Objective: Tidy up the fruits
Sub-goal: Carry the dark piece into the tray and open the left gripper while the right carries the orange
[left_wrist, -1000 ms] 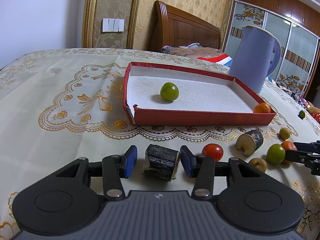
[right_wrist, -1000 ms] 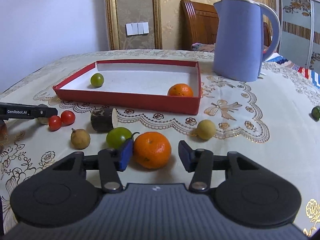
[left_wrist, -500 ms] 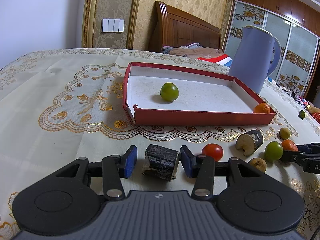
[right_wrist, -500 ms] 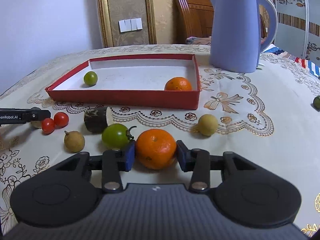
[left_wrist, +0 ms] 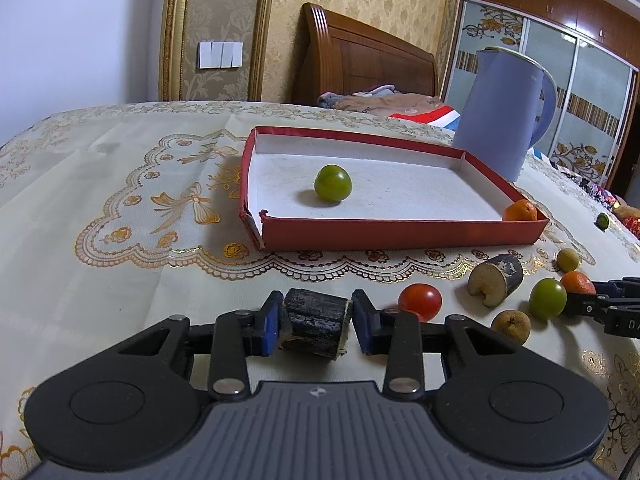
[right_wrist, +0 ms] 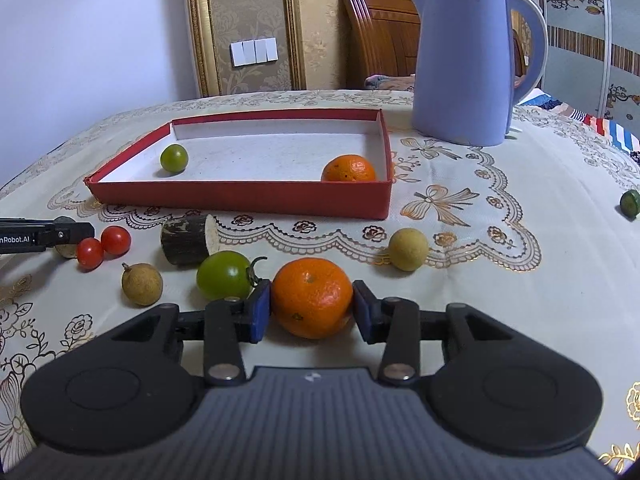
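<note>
Lying crosswise between claw (left_wrist: pixel 313 322): dark stub (left_wrist: pixel 316 326)

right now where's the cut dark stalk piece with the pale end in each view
Left wrist view: the cut stalk piece lies right of centre, on the cloth in front of the red tray, beside a red tomato.
Right wrist view: it lies left of centre, behind the green tomato.
Shared landmark: the red tray.

Home bedroom: wooden headboard (left_wrist: pixel 368 64), wardrobe (left_wrist: pixel 560 80).
</note>
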